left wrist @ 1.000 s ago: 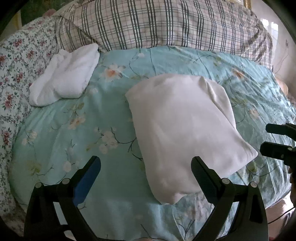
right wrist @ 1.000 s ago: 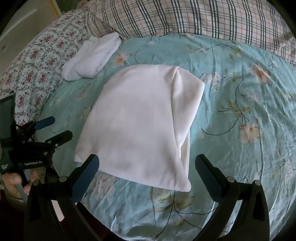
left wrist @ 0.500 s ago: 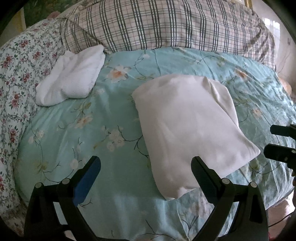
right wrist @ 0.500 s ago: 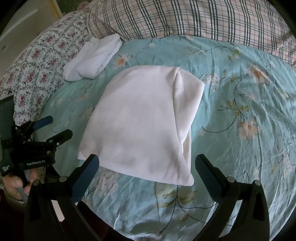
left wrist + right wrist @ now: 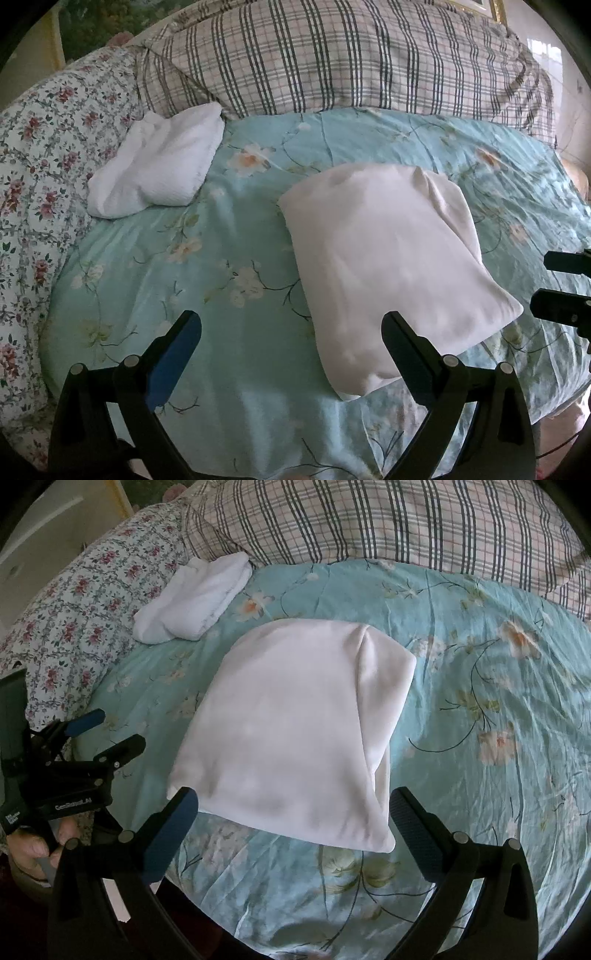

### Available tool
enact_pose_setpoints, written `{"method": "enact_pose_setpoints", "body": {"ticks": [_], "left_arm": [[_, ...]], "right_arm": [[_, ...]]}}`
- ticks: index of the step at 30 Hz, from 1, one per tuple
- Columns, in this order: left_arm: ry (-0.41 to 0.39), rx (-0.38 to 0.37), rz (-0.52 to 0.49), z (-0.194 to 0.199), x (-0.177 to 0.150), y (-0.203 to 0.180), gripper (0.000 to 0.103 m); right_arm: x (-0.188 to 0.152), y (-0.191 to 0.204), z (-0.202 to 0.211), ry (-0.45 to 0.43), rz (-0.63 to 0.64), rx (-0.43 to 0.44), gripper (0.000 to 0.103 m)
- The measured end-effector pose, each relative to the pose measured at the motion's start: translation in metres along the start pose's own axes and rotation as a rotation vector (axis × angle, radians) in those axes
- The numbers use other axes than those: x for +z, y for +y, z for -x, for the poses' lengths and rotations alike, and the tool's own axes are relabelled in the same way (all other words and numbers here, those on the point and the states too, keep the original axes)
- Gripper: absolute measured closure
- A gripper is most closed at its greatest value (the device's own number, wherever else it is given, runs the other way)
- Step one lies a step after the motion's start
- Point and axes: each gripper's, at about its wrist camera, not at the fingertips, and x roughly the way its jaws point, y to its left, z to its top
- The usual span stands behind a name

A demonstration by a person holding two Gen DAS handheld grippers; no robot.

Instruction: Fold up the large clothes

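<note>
Folded white cloth garment (image 5: 295, 734), near corner hidden behind 1 finger, lies flat; left gripper (image 5: 291, 347) and right gripper (image 5: 293, 819) both spread, empty.

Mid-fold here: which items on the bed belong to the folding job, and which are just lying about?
Part of the job:
- folded white garment in the middle of the bedspread
- smaller folded white cloth near the pillows, likely already done
- left gripper and right gripper, both open, holding nothing

Just lying about:
- teal floral bedspread
- plaid pillow
- floral pillow
</note>
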Motion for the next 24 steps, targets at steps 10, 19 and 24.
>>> {"method": "enact_pose_setpoints", "body": {"ticks": [10,19,24], "left_arm": [[0.0,0.006,-0.003,0.0014,-0.0008,-0.0011,0.005],[0.007,0.003,-0.003,0.001,-0.003,-0.0028,0.005],[0.008,-0.002,-0.006,0.0006,-0.0035,-0.0036,0.005]], "right_arm": [[-0.0002,0.0019,0.0003,0.0,0.001,0.001,0.0],[-0.0016,0.0042,0.0006,0.0,-0.002,-0.002,0.0],[-0.0015,0.004,0.0003,0.0,0.0,0.0,0.0]]}}
